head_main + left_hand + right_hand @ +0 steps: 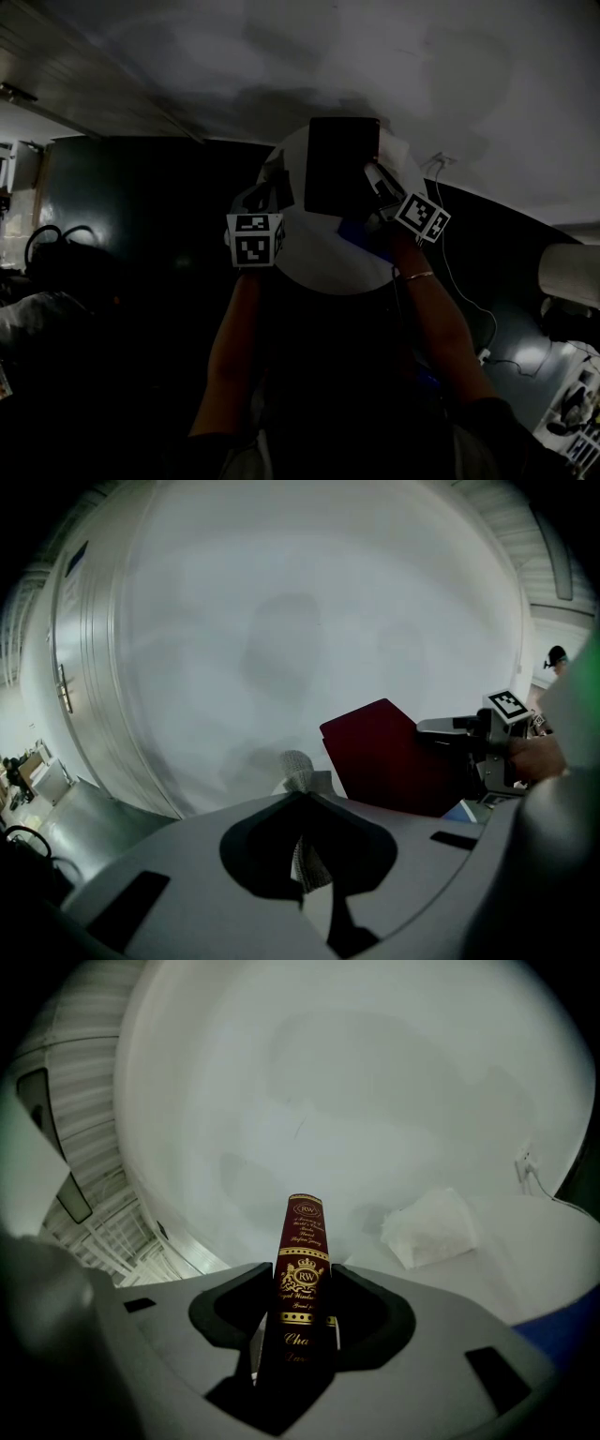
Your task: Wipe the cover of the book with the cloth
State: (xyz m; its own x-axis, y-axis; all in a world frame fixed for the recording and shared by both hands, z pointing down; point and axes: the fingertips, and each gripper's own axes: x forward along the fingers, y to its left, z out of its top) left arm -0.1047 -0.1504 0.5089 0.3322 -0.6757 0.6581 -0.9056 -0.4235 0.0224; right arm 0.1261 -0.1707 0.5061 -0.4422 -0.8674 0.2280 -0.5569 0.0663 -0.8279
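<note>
Left hand-held gripper [302, 797] closed tight on pale knitted cloth [298, 769]. Dark red book [302, 1269] upright over round white desk [323, 267], spine pinched by right hand-held gripper [377, 186]. Best: steady book, drag cloth flat across cover. Only right gripper view shows gilt spine lettering and crumpled white tissue [427, 1227].

Dim, underexposed, fisheye-warped edges, dark vignetting

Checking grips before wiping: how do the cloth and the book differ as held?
The cloth is grey, thin and limp, pinched in the left gripper, whose jaws nearly meet. The book is dark red, rigid, with gold print, and keeps the right gripper's jaws wider apart. Both are clamped.
</note>
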